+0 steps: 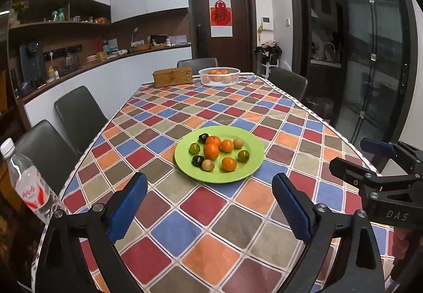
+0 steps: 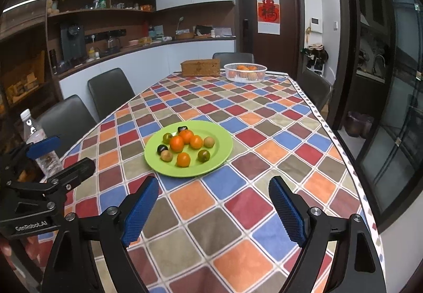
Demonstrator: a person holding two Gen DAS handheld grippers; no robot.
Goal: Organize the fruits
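Note:
A green plate [image 1: 246, 171] [image 2: 219, 158] sits mid-table with several small fruits: orange ones [image 1: 211, 150] [image 2: 176, 143], green ones [image 1: 243, 155] [image 2: 204, 155], dark plums [image 1: 197, 160] [image 2: 162, 148] and tan ones [image 1: 207, 165] [image 2: 208, 142]. A white basket [image 1: 219, 76] [image 2: 245, 71] with oranges stands at the far end. My left gripper [image 1: 208, 187] is open and empty, just short of the plate. My right gripper [image 2: 212, 191] is open and empty, near the plate's front right; it also shows at the right of the left wrist view [image 1: 351, 155].
A checked tablecloth [image 1: 211, 227] covers the table. A wicker box [image 1: 172, 76] [image 2: 200, 67] sits beside the basket. A water bottle [image 1: 27, 184] [image 2: 39, 145] stands at the left edge. Dark chairs [image 1: 79, 113] line the table sides. The left gripper shows at the left in the right wrist view [image 2: 63, 154].

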